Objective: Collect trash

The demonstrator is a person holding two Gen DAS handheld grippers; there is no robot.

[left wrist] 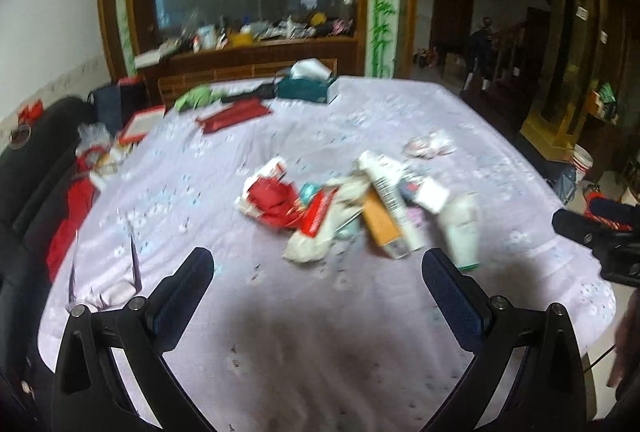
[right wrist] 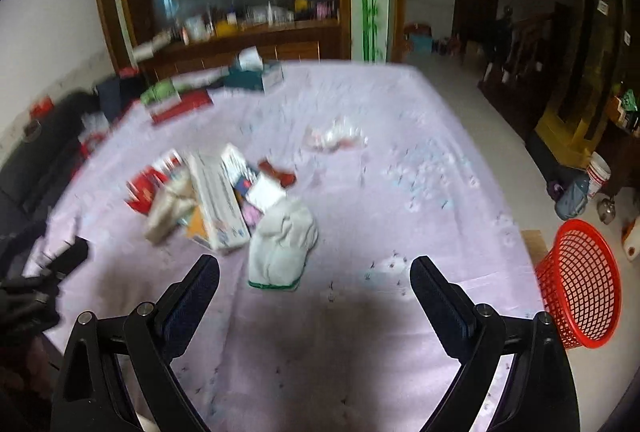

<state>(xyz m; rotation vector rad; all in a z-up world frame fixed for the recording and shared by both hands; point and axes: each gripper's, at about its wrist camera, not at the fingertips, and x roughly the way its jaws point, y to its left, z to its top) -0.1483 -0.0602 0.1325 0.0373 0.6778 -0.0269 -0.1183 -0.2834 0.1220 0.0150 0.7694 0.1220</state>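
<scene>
Trash pile (left wrist: 352,203) is sitting loose on bench w/ both jaws hanging wide open, empty; blurry approach risking scattering pieces.

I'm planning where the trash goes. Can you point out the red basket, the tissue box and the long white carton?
red basket (right wrist: 580,284), right wrist view, mesh wall.
tissue box (left wrist: 308,87), left wrist view, teal side.
long white carton (right wrist: 218,201), right wrist view, top face.
</scene>
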